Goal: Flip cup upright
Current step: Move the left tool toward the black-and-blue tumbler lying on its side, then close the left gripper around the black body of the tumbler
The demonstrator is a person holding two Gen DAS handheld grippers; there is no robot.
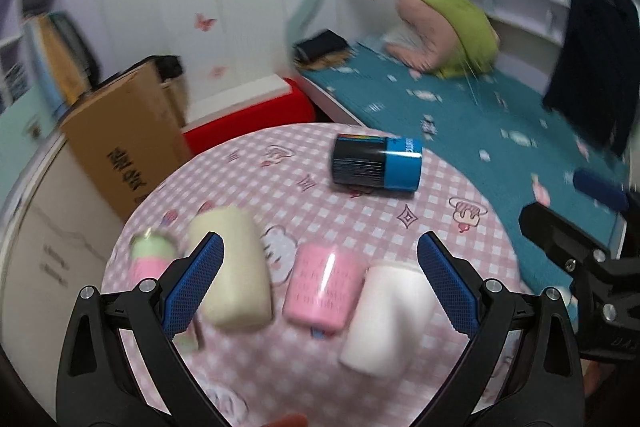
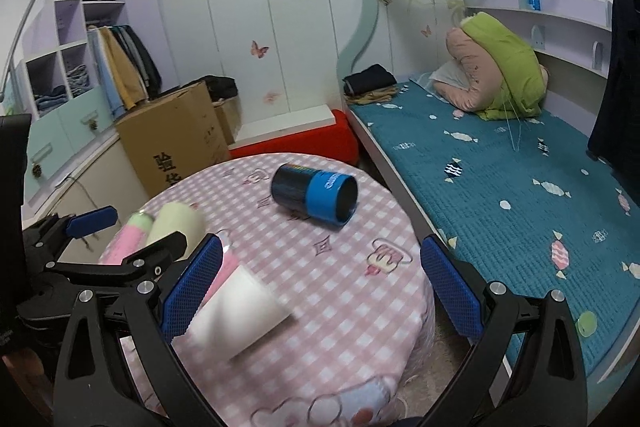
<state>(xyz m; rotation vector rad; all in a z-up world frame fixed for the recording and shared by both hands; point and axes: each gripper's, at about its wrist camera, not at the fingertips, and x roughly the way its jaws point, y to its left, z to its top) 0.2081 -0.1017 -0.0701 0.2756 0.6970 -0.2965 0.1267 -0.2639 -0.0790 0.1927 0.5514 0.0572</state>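
Both tongs hover above the round desk [image 2: 352, 307] with its pink checked cloth, each pair spread wide and holding nothing, so the approach seems barely begun. The left tongs [image 1: 320, 279] hang over the near row of cups; the right tongs [image 2: 320, 279] sit toward the desk's right edge, looking across it.

The blue-and-black cup [image 2: 314, 195] lies on its side near the far edge, at about 12 o'clock on the desk, well apart from the other cups. Its mouth faces roughly 4 o'clock in the right wrist view, showing a dark interior, and a bright blue band rings the rim end while the rest of the body is black with fine stripes. Being the one cup that clearly lies toppled and clear of neighbours, it looks like the likeliest one to right.

Nearer, in the left wrist view, a cream cup [image 1: 232, 267], a pink cup [image 1: 320, 291] and a white cup [image 1: 388, 315] sit in a row; blur hides whether they stand or lie.
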